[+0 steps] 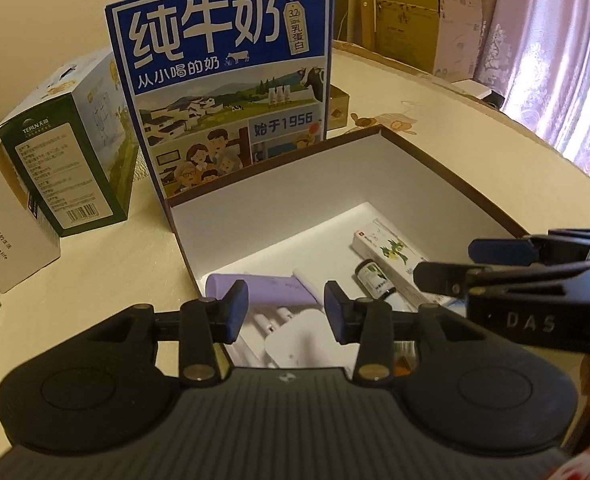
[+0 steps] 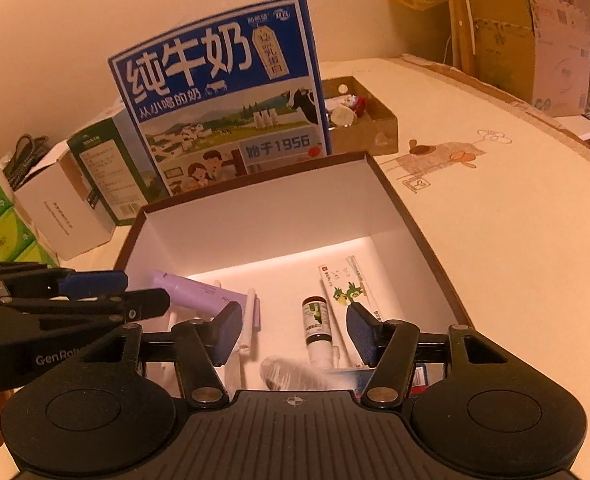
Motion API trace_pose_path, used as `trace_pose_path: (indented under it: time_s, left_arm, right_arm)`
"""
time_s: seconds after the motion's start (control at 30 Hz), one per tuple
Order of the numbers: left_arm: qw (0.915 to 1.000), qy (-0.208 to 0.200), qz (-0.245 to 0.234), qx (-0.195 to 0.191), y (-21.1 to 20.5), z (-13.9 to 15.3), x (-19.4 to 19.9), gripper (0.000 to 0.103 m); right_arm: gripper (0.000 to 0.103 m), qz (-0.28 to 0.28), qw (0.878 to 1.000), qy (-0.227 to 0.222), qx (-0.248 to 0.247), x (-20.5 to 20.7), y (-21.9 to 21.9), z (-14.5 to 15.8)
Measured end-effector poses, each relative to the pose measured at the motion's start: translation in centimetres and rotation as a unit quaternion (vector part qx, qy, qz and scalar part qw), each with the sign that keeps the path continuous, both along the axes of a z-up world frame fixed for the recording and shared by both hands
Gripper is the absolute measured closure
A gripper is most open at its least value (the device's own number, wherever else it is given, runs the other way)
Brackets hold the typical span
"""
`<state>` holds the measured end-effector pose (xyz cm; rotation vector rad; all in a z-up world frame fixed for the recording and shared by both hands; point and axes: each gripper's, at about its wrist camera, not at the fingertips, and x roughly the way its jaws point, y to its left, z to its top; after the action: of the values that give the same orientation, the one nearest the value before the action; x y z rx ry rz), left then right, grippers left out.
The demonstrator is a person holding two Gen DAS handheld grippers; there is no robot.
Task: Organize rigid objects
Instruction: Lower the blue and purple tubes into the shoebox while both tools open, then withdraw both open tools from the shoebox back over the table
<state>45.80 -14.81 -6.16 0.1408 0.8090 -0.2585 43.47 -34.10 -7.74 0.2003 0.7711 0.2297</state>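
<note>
Both tools hang released over the white box (image 2: 255, 216) — left tool (image 1: 286, 312) above the purple case (image 1: 271, 290), right tool (image 2: 293, 334) above the small bottle (image 2: 317, 318).

Two grippers (image 1: 287, 312) (image 2: 293, 334), one box (image 2: 255, 220).

Matt white card box (image 2: 255, 216), glossy printed milk carton (image 2: 223, 92), ribbed blk plastic gripper body.

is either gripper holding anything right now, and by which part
Nothing is held: the left gripper and right gripper both hang open over the box.
</note>
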Motion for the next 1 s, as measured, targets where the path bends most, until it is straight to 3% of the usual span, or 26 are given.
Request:
trace_pose_path:
  time_s: [0.43,0.57,1.0]
  left_arm:
    - [0.9999,-0.003,-0.007,-0.015,0.6,2.0,-4.7,0.057]
    - [0.9997,-0.011,-0.001,-0.020,1.1,3.1,-6.6,0.050]
    - [0.9987,-0.021,0.019,-0.042,3.3,5.3,-13.3,0.050]
  right_arm:
    - [0.038,-0.018,1.000,-0.016,0.004,-5.6,-0.6,2.3]
    - [0.037,-0.028,0.999,-0.019,0.014,-7.5,-0.8,3.2]
    - [0.036,-0.046,0.999,-0.011,0.019,-13.9,0.0,4.0]
